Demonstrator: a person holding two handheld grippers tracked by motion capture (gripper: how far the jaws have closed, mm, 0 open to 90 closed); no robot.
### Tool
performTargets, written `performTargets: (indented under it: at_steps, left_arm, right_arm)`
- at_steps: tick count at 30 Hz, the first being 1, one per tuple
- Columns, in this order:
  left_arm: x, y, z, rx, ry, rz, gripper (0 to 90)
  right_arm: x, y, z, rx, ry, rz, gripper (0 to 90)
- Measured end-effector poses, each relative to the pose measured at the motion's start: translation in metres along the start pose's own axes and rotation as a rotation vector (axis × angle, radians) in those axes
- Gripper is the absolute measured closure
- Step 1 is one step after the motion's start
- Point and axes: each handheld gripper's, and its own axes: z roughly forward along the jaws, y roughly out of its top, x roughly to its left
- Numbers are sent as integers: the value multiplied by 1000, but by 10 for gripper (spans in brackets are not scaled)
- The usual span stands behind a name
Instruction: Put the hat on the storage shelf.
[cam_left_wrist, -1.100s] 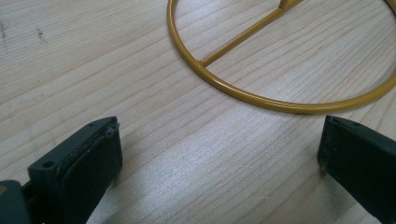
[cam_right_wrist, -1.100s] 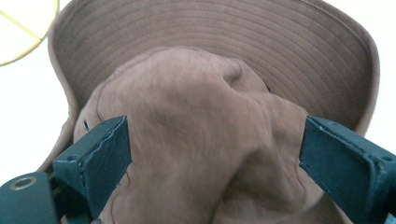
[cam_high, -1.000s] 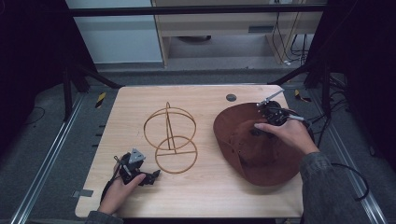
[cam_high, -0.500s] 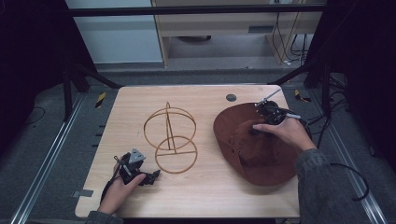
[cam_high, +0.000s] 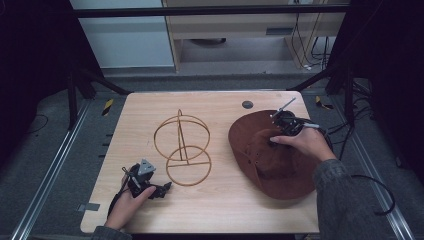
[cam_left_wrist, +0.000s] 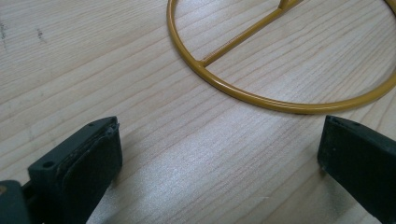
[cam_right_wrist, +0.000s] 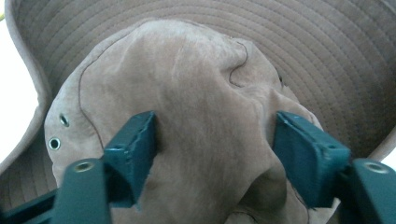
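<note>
We have the right gripper (cam_high: 274, 141) down on the hat (cam_high: 280, 167), which lies crown-up on the right half of the bench (cam_high: 220, 210), well apart from the wire stand (cam_high: 182, 147) at the middle. In the right gripper view its jaws have just been closing and now press into the crown (cam_right_wrist: 196, 140) from both sides, bunching the soft cloth between them. So the grasp looks made, by our judgement; the lift, the carry across and the setting onto the stand are all left. The left gripper (cam_high: 165, 189) rests on the bench just short of the stand's base ring (cam_left_wrist: 280, 100), jaws spread wide with nothing between them. The hat's oval brim runs its long axis from far-left to near-right across the bench, crown pointing up.
</note>
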Motion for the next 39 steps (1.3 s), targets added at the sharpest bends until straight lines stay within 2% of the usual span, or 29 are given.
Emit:
performTargets:
  at_steps: [9, 13, 22, 25, 26, 31, 39]
  left_arm:
    - [0, 0, 0, 0, 0, 0, 0]
    - [0, 0, 0, -1, 0, -2, 0]
    - [0, 0, 0, 3, -1, 3, 0]
    - [0, 0, 0, 3, -1, 3, 0]
    - [0, 0, 0, 2, -1, 2, 0]
    - [0, 0, 0, 3, 0, 3, 0]
    - [0, 0, 0, 2, 0, 3, 0]
  right_arm:
    - [1, -3, 2, 11, 4, -26, 473]
    - [0, -4, 3, 20, 8, -38, 570]
    - [0, -8, 6, 23, 29, -33, 708]
    - [-1, -10, 8, 20, 42, -17, 756]
    - [-3, -12, 8, 9, 48, -28, 802]
    - [-4, -14, 5, -8, 73, -10, 855]
    - [-7, -18, -3, -45, 94, 15, 870]
